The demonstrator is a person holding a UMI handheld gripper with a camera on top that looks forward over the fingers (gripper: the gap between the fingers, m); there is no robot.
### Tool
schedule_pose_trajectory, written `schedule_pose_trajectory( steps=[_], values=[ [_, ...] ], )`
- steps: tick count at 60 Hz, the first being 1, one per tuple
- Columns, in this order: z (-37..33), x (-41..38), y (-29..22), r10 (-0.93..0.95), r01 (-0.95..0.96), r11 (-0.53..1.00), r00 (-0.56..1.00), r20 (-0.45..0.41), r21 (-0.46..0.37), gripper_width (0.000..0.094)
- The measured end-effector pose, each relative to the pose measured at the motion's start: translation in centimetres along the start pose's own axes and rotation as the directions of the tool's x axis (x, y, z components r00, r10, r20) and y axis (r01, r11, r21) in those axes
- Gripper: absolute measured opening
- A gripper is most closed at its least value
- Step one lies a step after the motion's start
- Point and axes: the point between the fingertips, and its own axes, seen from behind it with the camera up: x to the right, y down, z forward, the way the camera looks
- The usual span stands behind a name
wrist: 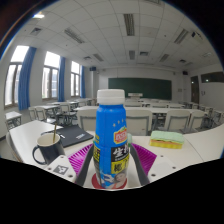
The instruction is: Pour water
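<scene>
A white bottle (112,140) with a blue cap and a blue, yellow and red label stands upright between my fingers. The gripper (112,165) is shut on it, with the magenta pads (84,158) pressing on both sides of its lower half. A dark mug (46,151) with a stick in it sits on the white table (200,145), to the left of the bottle and a little beyond the fingers. The bottle's base is partly hidden low between the fingers.
A dark notebook (72,136) lies behind the mug. A yellow-green sponge (166,141) lies on the table to the right, beyond the fingers. Rows of classroom desks and chairs (60,110) stand behind, with a green chalkboard (140,87) on the far wall.
</scene>
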Motion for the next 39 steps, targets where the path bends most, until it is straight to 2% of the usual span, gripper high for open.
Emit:
schedule_pose_trajectory(
  steps=[1,4,8,17,23,31,39],
  values=[
    [-0.2,0.2,0.0,-0.002,0.002,1.0,1.0,-0.003,-0.005,0.0858],
    [-1.3,1.0,-0.3,0.002,-0.002,1.0,1.0,-0.021,0.005,0.0819],
    [-3.4,1.5,-0.1,0.019,-0.019,1.0,0.999,-0.03,0.017,0.086],
    [-9.9,0.0,0.8,0.042,-0.043,0.999,0.999,0.034,0.023,0.0848],
    [-13.2,-0.9,1.5,0.044,-0.045,0.999,0.998,0.037,0.012,0.0845],
    [-15.5,-2.6,3.1,0.056,-0.056,0.998,0.997,0.052,-0.006,0.0845],
    [-16.0,-4.2,4.1,0.11,-0.114,0.993,0.99,0.087,0.039,0.0843]
  ],
)
